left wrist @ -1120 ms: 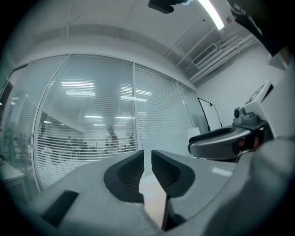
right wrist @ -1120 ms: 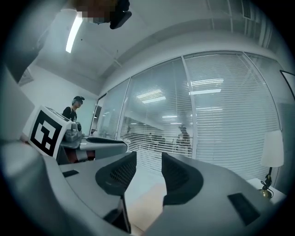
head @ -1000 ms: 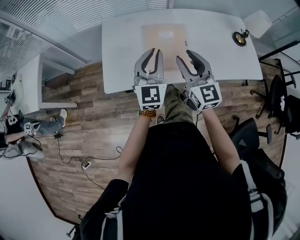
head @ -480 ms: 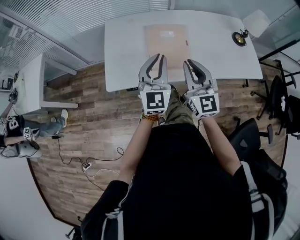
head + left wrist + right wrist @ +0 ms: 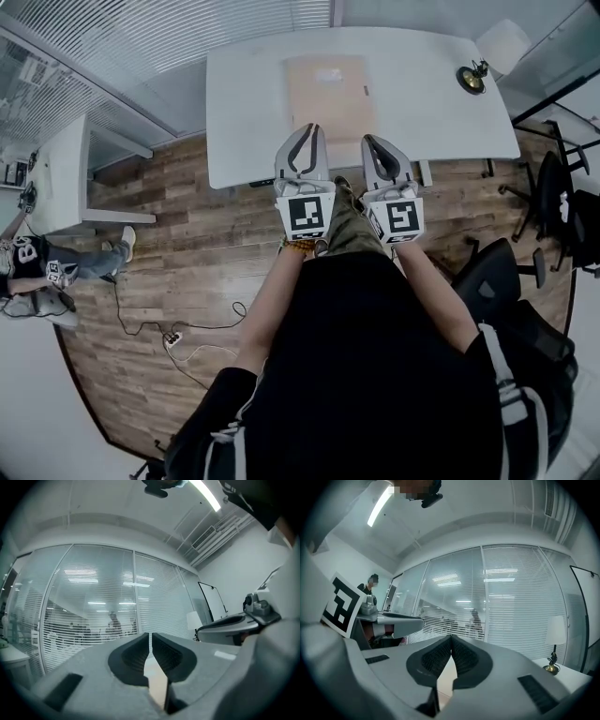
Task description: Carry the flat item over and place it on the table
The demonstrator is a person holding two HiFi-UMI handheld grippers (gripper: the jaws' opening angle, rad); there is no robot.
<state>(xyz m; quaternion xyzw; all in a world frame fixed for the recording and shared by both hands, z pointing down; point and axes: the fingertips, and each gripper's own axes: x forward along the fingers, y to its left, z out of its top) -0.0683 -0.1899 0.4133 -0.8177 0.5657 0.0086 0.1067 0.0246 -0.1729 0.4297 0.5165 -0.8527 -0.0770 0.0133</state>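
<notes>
Our left gripper (image 5: 307,132) and right gripper (image 5: 373,142) have just closed empty and backed off the flat item (image 5: 325,84), now lying on the counter (image 5: 246,94), so we judge it placed

A black short-sleeved top (image 5: 375,375) is worn, crossed by pale straps (image 5: 494,370) at the shoulders, above olive trousers (image 5: 352,225). A bracelet (image 5: 298,247) of brown beads is seen at the left wrist. The left gripper (image 5: 307,127) and right gripper (image 5: 368,140) are shelled in pale grey, lined with dark ribbed pads (image 5: 131,656), and each is backed by a cube (image 5: 306,214) of black-and-white square markers.
</notes>
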